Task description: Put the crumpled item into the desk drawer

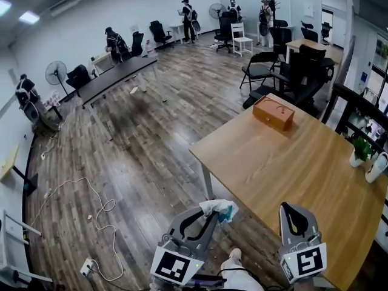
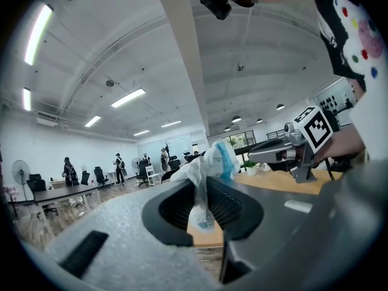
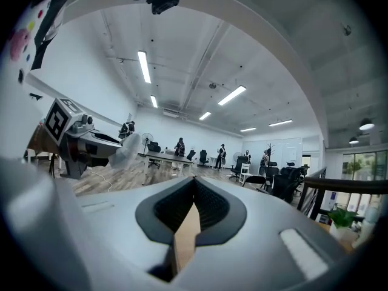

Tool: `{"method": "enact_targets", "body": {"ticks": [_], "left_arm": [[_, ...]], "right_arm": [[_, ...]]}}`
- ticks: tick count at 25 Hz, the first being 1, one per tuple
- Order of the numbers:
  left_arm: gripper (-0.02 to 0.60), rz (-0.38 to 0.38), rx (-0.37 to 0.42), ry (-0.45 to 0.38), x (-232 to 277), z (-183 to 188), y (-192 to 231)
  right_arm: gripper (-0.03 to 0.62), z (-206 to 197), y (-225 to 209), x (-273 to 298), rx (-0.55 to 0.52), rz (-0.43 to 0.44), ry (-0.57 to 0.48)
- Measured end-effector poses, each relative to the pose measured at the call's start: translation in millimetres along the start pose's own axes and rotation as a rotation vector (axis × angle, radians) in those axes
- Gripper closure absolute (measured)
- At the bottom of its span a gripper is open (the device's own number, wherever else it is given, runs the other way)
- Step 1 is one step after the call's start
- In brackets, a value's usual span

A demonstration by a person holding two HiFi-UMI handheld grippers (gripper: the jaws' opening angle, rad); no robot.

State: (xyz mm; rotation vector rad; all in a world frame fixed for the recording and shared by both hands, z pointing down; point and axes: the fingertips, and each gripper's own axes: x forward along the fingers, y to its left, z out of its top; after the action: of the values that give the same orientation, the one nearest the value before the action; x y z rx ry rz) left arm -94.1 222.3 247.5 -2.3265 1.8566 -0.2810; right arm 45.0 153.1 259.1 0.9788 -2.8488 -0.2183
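Box (image 1: 273, 113) on desk (image 1: 285, 162): head view only. Left tool (image 2: 205, 206) grips crumpled item (image 2: 209, 162); right tool (image 3: 194, 206) closed.

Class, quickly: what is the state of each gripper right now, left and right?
Left gripper: closed on the crumpled wrapper.
Right gripper: closed, holding nothing.

The crumpled item (image 1: 219, 209), white with teal patches, stands upright, pinched in the left gripper (image 1: 210, 214), near the wooden surface (image 1: 291, 162).
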Motion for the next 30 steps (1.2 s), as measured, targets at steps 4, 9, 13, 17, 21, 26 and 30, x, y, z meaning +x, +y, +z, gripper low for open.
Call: {"method": "enact_targets", "body": {"ticks": [4, 9, 13, 17, 21, 26, 30], "left_arm": [[0.517, -0.006, -0.003, -0.004, 50.5, -5.8, 20.2], [0.517, -0.016, -0.023, 0.004, 110.8, -10.5, 45.6], [0.517, -0.028, -0.021, 0.032, 148.3, -11.8, 55.6], [0.517, -0.033, 0.007, 0.029, 178.2, -9.4, 54.8], [0.517, -0.037, -0.002, 0.029, 202.7, -9.5, 56.9], [0.517, -0.042, -0.003, 0.036, 231.7, -16.5, 65.7], [0.517, -0.055, -0.001, 0.031, 257.0, -23.8, 77.1]], "right_arm": [[0.595, -13.5, -34.6, 38.3, 0.011, -0.009, 0.015], [0.595, -24.1, -79.2, 84.8, 0.029, -0.024, 0.043], [0.595, -27.1, -112.0, 110.4, 0.050, -0.034, 0.054], [0.595, -29.4, -138.2, 131.8, 0.053, -0.035, 0.044], [0.595, -32.7, -155.2, 148.1, 0.080, -0.035, 0.039], [0.597, -49.1, -168.1, 165.6, 0.094, -0.040, 0.060], [0.597, -58.8, -178.1, 182.1, 0.111, -0.052, 0.067]]}}
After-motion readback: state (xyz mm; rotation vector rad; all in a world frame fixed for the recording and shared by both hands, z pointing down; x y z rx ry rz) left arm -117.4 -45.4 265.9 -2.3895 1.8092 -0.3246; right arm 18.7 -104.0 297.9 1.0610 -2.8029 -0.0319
